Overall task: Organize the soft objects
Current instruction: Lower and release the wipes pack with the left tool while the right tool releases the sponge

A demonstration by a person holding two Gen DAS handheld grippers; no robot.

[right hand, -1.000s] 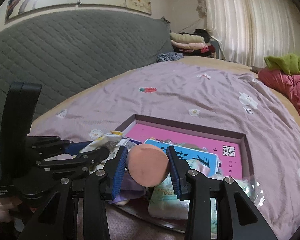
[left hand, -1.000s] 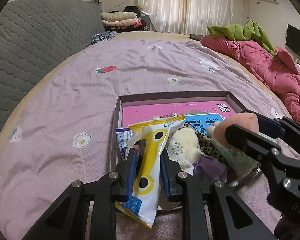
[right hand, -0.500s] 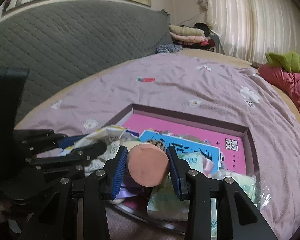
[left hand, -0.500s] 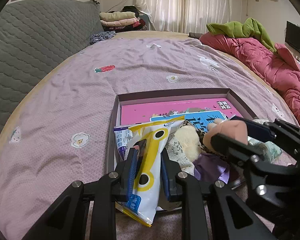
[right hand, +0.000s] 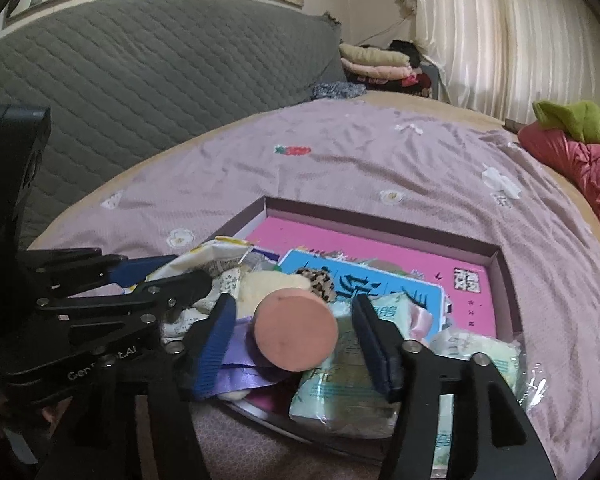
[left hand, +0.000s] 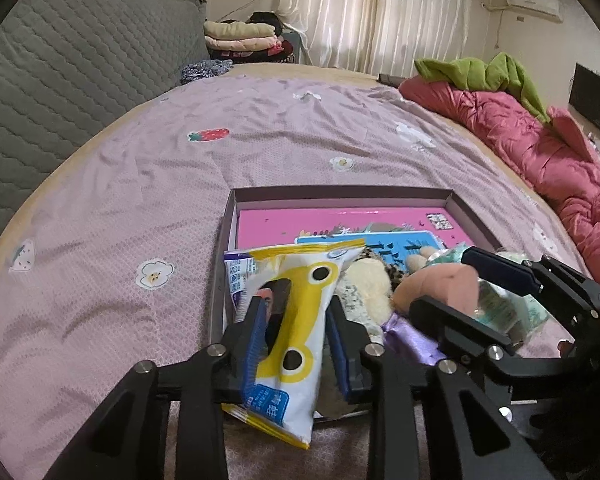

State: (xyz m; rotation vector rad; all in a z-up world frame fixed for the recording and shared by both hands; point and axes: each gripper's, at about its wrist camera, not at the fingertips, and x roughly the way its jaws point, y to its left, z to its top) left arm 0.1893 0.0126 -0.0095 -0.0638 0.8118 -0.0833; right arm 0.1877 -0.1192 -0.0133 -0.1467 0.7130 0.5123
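Left wrist view: your left gripper (left hand: 294, 330) clamps the yellow-and-white packet (left hand: 296, 320) over the box (left hand: 340, 194) near edge. Your right gripper (right hand: 296, 334) stands wide, its pads clear of the pink plush foot (right hand: 296, 334) between them.

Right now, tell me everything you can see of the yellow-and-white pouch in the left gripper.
The pouch is a soft, glossy plastic packet, white with a yellow cartoon shape, black dot eyes and a blue label near its bottom. It lies lengthwise between the blue pads of the left gripper, which is shut on it. Its crimped yellow top reaches over the box edge, its lower end hangs toward the camera. A cream plush lies beside it to the right.
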